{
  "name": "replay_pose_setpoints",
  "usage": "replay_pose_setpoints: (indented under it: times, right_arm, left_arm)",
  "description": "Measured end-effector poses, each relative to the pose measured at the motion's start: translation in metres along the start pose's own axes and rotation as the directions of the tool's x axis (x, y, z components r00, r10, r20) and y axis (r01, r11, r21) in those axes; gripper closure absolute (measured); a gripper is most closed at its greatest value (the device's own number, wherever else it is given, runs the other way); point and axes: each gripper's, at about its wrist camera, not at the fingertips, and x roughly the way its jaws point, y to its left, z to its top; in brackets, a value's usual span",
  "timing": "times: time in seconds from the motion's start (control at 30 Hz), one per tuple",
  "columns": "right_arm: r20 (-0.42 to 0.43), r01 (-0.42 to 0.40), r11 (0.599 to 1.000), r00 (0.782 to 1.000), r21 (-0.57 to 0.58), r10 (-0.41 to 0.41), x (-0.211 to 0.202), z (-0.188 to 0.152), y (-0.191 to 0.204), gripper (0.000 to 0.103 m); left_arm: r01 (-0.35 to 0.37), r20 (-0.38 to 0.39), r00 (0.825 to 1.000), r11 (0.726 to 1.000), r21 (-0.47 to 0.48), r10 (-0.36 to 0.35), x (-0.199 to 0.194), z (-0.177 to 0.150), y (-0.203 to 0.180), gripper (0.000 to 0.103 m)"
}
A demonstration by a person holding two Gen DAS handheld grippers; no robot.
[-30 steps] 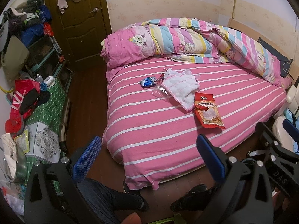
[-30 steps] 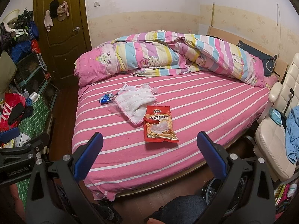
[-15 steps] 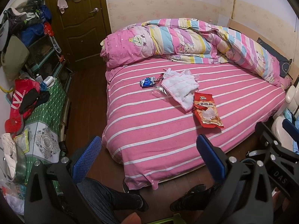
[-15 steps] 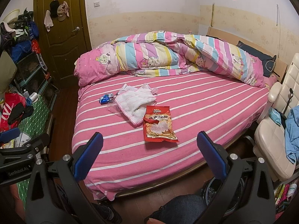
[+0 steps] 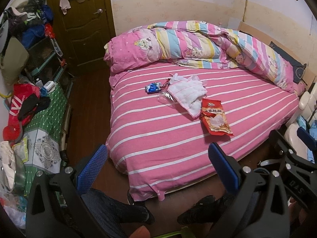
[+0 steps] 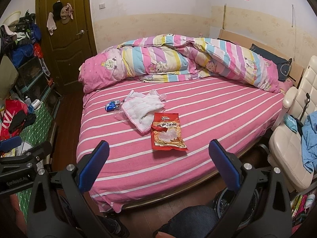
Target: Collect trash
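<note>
A red snack bag (image 5: 215,119) (image 6: 167,131) lies flat on the pink striped bed (image 5: 158,138) (image 6: 218,119). A small blue wrapper (image 5: 153,87) (image 6: 111,105) and a clear plastic wrapper (image 5: 166,96) (image 6: 119,116) lie to its left, beside a white cloth (image 5: 188,93) (image 6: 143,107). My left gripper (image 5: 157,162) is open and empty, off the bed's near edge. My right gripper (image 6: 158,158) is open and empty, above the bed's near part, short of the red bag.
A rolled striped quilt (image 6: 178,59) fills the bed's far side. A cluttered green-covered table (image 5: 39,123) stands at left, a wooden door (image 6: 65,39) behind it. A white chair (image 6: 293,134) with blue clothes stands at right. A bin (image 6: 233,200) sits on the floor below my right gripper.
Both views have tilted up slightly and drawn a little back. Nothing on the bed has moved and both grippers stay open.
</note>
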Motion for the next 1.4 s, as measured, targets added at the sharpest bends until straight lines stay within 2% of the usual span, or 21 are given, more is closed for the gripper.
replay_pose_setpoints:
  times: [0.2, 0.3, 0.43, 0.53, 0.6, 0.73, 0.83, 1.1, 1.3, 1.4]
  right_arm:
    - [0.019, -0.020, 1.000, 1.000, 0.014, 0.019, -0.006, -0.014, -0.019, 0.004]
    - [0.021, -0.081, 0.996, 0.997, 0.032, 0.080, -0.004, -0.024, -0.030, 0.004]
    - [-0.007, -0.130, 0.991, 0.991, 0.039, 0.131, 0.011, -0.030, -0.044, 0.004]
    - [-0.046, -0.149, 0.987, 0.987, 0.053, 0.151, 0.035, -0.032, -0.054, 0.004]
    - [-0.081, -0.157, 0.985, 0.983, 0.072, 0.162, 0.057, -0.035, -0.058, 0.004]
    - [-0.164, -0.149, 0.983, 0.972, 0.109, 0.166, 0.112, -0.040, -0.069, 0.004]
    - [-0.218, -0.144, 0.980, 0.961, 0.136, 0.171, 0.162, -0.041, -0.081, 0.004]
    - [-0.314, -0.104, 0.981, 0.937, 0.163, 0.152, 0.282, -0.029, -0.104, 0.004]
    - [-0.369, -0.096, 0.979, 0.916, 0.181, 0.158, 0.354, -0.032, -0.115, 0.005]
    - [-0.383, -0.101, 0.975, 0.908, 0.197, 0.172, 0.375, -0.035, -0.120, 0.013]
  left_arm:
    - [0.017, -0.001, 1.000, 0.999, 0.034, -0.017, 0.001, -0.012, -0.004, 0.004]
    - [0.016, 0.002, 1.000, 0.999, 0.030, -0.016, 0.005, -0.019, -0.004, 0.004]
    - [0.065, -0.015, 0.998, 0.998, -0.011, -0.065, 0.019, -0.024, 0.002, 0.004]
    - [0.082, -0.025, 0.996, 0.997, -0.006, -0.082, 0.039, -0.024, -0.001, 0.004]
    - [0.083, -0.044, 0.996, 0.996, 0.014, -0.082, 0.059, -0.023, -0.005, 0.004]
    - [0.127, -0.087, 0.988, 0.992, 0.017, -0.125, 0.105, -0.011, -0.009, 0.004]
    - [0.177, -0.122, 0.977, 0.984, 0.007, -0.175, 0.153, 0.003, -0.014, 0.004]
    - [0.227, -0.198, 0.956, 0.974, 0.028, -0.217, 0.274, 0.037, -0.044, 0.005]
    - [0.256, -0.265, 0.929, 0.966, -0.048, -0.259, 0.351, 0.049, -0.055, 0.005]
    - [0.260, -0.283, 0.919, 0.962, -0.088, -0.274, 0.375, 0.053, -0.056, 0.005]
